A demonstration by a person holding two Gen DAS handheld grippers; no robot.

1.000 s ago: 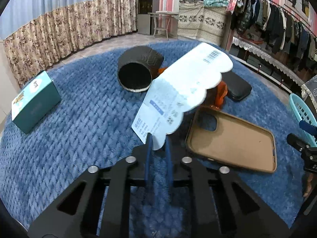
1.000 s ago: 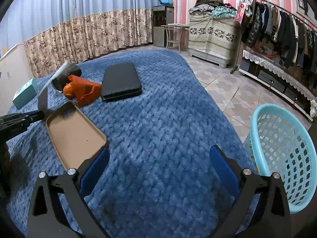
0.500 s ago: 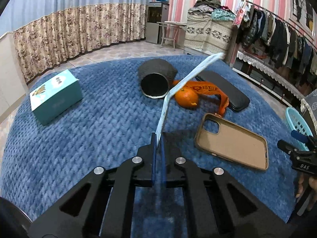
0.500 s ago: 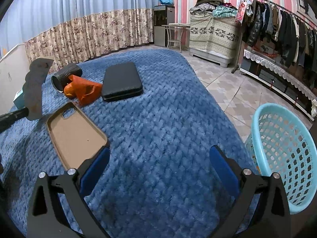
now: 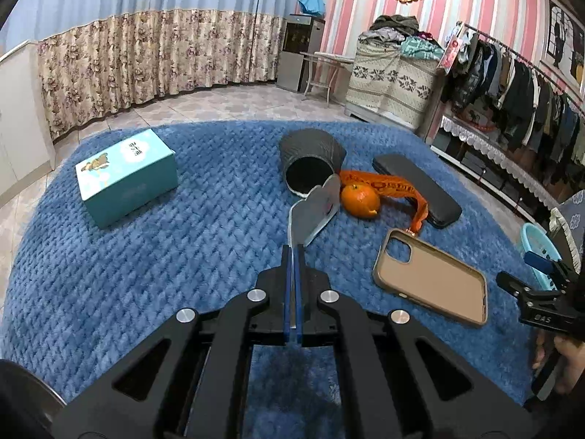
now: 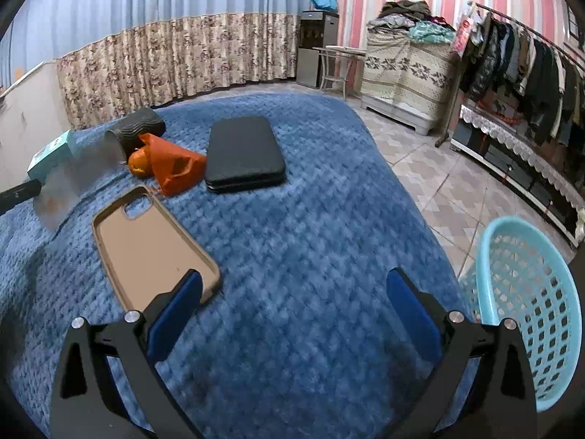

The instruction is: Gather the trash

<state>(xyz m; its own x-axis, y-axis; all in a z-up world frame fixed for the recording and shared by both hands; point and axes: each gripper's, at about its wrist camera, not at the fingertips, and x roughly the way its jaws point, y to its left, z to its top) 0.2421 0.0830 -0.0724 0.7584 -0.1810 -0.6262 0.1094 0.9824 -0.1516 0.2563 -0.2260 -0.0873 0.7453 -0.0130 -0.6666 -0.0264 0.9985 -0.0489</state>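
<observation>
Your left tongs (image 5: 293, 256) are clamped on just the bottom edge of the paper (image 5: 314, 212), so it could flutter loose on the way to the basket (image 6: 526, 303) by your wide-open, empty right tongs (image 6: 292, 314), with the sheet standing up off the tips.

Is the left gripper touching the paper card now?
Touching. In the left wrist view the left gripper has its jaws shut on the lower edge of the paper card, which stands up from between them.
</observation>
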